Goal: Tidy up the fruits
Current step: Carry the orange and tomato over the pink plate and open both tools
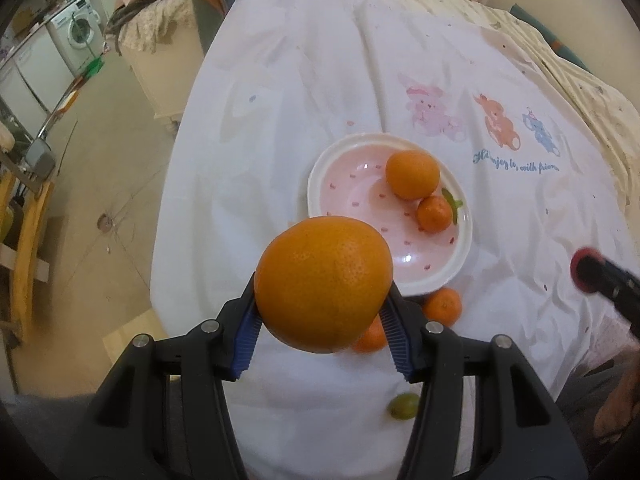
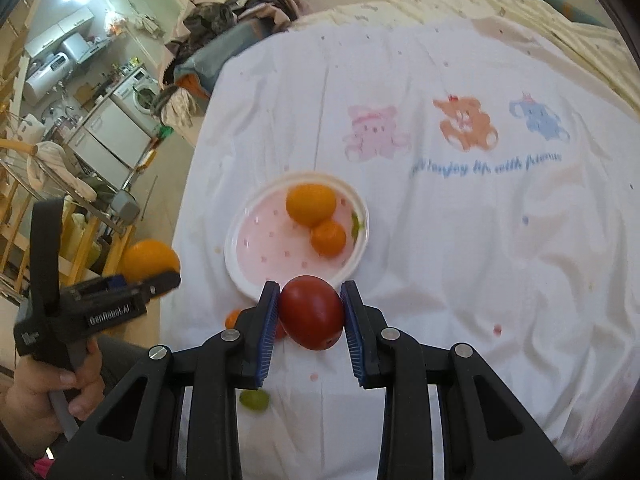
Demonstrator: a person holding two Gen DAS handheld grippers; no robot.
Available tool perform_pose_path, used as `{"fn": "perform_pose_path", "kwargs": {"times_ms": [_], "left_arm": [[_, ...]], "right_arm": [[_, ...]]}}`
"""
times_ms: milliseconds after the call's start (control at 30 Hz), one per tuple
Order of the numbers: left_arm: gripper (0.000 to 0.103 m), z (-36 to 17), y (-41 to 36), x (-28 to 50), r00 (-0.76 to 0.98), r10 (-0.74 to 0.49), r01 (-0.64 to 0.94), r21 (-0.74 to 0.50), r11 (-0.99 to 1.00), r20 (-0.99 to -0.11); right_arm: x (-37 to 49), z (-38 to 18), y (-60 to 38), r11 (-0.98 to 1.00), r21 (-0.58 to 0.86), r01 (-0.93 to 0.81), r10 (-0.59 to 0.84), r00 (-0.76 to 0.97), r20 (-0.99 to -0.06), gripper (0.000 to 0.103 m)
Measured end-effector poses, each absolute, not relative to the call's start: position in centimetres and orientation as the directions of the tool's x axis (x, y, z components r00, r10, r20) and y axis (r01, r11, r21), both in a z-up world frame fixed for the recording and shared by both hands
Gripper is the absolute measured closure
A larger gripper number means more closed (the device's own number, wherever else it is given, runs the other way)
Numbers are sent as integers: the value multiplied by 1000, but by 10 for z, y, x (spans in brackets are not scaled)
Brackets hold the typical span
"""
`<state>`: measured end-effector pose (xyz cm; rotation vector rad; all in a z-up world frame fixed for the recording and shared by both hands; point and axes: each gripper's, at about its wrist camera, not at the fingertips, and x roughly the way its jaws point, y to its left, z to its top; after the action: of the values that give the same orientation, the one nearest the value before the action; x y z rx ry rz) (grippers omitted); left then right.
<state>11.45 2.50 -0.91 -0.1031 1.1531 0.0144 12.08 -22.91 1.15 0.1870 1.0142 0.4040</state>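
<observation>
A: What's the biggest thing here?

B: The white sheet [image 1: 320, 80] with cartoon animals printed on it, spread over the bed. On it sits a pink dotted plate [image 1: 348, 208] with a white rim.

A: And on the plate?

B: A medium orange [image 1: 412, 174] at the far side, with a small mandarin [image 1: 434, 213] touching it on the near side (a bit of green leaf shows by the rim).

A: The grippers?

B: The left gripper [image 1: 322, 308] is clamped on a large orange [image 1: 323, 282], held above the sheet just in front of the plate's near rim. The right gripper [image 2: 309, 316] is squeezed onto a dark red fruit [image 2: 311, 312], also lifted near the plate's near edge; what kind of fruit I cannot tell.

A: Anything loose on the sheet?

B: Two small mandarins [image 1: 442, 306] just beside the plate's near rim, one partly hidden behind the large orange. Smallest of all, a green grape [image 1: 404, 406] lies nearer the camera, between the left gripper's arms.
</observation>
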Motion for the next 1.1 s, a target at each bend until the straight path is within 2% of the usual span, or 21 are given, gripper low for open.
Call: {"fn": "perform_pose_path", "kwargs": {"times_ms": [233,433,833,1100], "left_arm": [[52,2,18,147,408,-33,-37,-53,998,-912],[52,-8,12,179,367,-33,-22,-44,999,-930],[52,-54,16,212,308,-13,-30,-24,999,-951],[52,-74,0,222,274,-70,43,-61,997,-959]], "right_arm": [[164,22,-240,905,340,-255,424,494,-759,70],[195,15,-242,904,345,-252,427,488,-761,70],[242,-34,-232,883,387,-267,467,398,-790,70],[268,-73,-213,868,411,-279,488,320,-812,70]]}}
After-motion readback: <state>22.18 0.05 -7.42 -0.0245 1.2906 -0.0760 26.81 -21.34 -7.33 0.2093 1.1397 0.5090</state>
